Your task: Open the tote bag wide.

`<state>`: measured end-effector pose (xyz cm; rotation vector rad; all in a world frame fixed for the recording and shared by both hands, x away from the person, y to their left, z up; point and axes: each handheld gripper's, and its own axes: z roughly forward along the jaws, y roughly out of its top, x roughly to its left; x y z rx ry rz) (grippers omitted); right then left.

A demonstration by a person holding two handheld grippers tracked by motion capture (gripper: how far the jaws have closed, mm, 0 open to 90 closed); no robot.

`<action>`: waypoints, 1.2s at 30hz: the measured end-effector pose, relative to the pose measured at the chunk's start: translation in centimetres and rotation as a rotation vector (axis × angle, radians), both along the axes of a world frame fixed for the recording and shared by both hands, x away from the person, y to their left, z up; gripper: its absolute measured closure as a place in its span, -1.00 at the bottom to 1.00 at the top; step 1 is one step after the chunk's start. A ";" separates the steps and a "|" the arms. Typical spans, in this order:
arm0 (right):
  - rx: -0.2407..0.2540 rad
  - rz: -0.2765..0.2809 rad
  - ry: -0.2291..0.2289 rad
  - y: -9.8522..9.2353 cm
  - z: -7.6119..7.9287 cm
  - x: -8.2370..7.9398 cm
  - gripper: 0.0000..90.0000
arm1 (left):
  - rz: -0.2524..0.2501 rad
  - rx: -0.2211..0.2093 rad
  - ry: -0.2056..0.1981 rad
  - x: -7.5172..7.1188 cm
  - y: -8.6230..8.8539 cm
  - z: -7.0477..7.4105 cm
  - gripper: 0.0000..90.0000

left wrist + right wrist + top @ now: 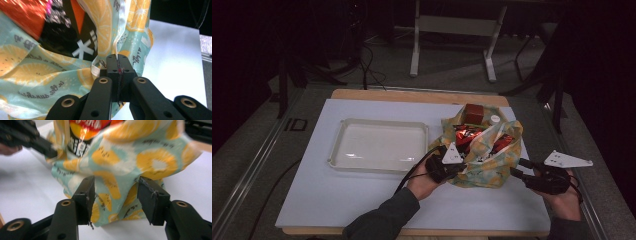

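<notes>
A teal cloth bag printed with orange slices [484, 172] stands on the white board, right of centre. Red snack packets [467, 134] and a brown box [473, 114] fill its mouth. My left gripper [460, 167] is shut on the bag's white-trimmed rim [117, 46] at its near left side. In the left gripper view the jaws [117, 61] pinch the fabric [37, 75] tightly. My right gripper [518, 168] is at the bag's right side, open. In the right gripper view it [116, 187] stands wide before the bag's lower fabric [150, 157], its pads not pressing it.
An empty clear plastic tray [337, 145] lies left of the bag on the white board [362, 200]. The board rests on a wooden table with its edge at the back [412, 95]. A white stand [452, 25] is on the floor behind.
</notes>
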<state>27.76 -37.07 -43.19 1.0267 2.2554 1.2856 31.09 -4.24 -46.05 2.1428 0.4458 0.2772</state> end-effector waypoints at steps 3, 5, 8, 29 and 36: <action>0.033 -0.045 -0.031 0.0 0.7 -0.1 0.03 | 0.005 0.004 0.015 0.2 0.1 -0.5 0.97; 0.038 -0.056 -0.039 0.0 0.8 -0.1 0.03 | 0.007 0.013 0.019 0.3 0.2 -0.8 0.97; 0.054 -0.083 -0.053 0.3 0.9 0.0 0.01 | 0.010 0.031 0.021 0.3 0.3 -1.3 0.97; 0.128 -0.156 -0.090 3.7 1.5 1.8 0.16 | 0.003 0.082 0.023 0.2 -0.1 -2.7 0.97; 0.031 -0.144 -0.071 3.6 1.2 1.7 1.00 | 0.007 0.080 0.018 0.0 0.0 -2.7 0.97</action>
